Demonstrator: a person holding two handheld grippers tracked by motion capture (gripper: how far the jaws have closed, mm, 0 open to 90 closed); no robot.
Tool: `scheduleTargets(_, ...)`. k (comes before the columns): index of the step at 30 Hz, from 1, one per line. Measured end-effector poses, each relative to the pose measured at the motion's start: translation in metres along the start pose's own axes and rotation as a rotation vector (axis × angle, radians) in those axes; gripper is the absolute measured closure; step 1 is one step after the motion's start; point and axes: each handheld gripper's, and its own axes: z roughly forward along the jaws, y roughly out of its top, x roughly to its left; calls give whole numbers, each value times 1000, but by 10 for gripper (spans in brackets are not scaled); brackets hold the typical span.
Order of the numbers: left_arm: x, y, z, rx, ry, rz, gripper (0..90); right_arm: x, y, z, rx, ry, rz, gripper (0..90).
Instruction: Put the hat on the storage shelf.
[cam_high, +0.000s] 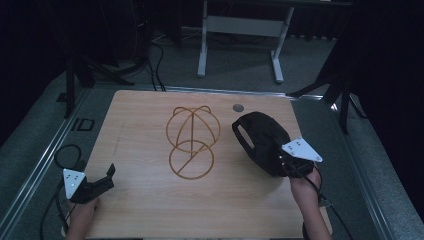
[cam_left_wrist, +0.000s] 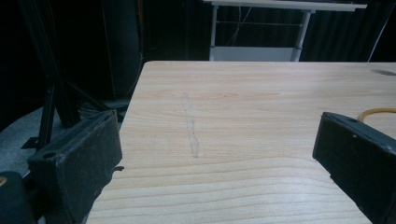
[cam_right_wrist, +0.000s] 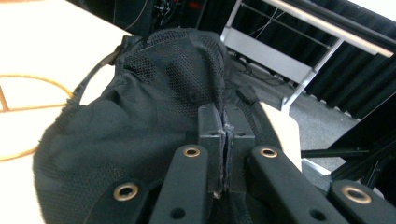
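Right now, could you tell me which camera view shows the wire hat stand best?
The high view: the whole wire hat stand shows, standing mid-table beside the black cap. The left gripper view catches a sliver of its base ring; the right gripper view shows part of the ring behind the cap.

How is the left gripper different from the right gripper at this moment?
The left gripper has its jaws wide apart with nothing between them; the right gripper is shut on the black mesh cap. The left one sits near the table edge; the right holds the cap beside the gold wire stand. Both have black jaws.
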Motion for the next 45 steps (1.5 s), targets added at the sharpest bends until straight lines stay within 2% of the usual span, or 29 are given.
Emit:
scheduleTargets(9, 0, 0, 0, 1, 0, 0, 17, -6, 19, -11, -48, 5, -4, 880)
scheduleTargets(15, 0, 0, 0, 0, 0, 1, 16, -12, 41, -20, -93, -14, -19, 881)
scheduleTargets(16, 0, 0, 0, 1, 1, 0, 17, -15, 49, -23, -110, -23, -24, 880)
scheduleTargets(17, 0, 0, 0, 1, 1, 0, 17, -15, 49, -23, -110, -23, -24, 880)
scheduleTargets(18, 0, 0, 0, 1, 0, 0, 17, -18, 57, -26, -129, -32, -25, 880)
scheduleTargets(19, 0, 0, 0, 1, 0, 0, 17, -18, 57, -26, -129, -32, -25, 880)
scheduleTargets(20, 0, 0, 0, 1, 0, 0, 17, -21, 67, -29, -145, -41, -26, 880)
scheduleTargets(25, 0, 0, 0, 1, 0, -1, 17, -24, 80, -30, -164, -38, -17, 880)
scheduleTargets(26, 0, 0, 0, 2, 0, -1, 17, -24, 87, -30, -178, -38, -22, 880)
scheduleTargets(33, 0, 0, 0, 2, -2, 0, 17, -18, 106, -28, -203, -29, -37, 880)
scheduleTargets(41, 0, 0, 0, 1, -6, 1, 17, -1, 124, -25, -239, -3, -65, 880)
scheduleTargets(45, 0, 0, 0, 1, -7, 2, 17, 12, 135, -25, -265, 24, -87, 880)
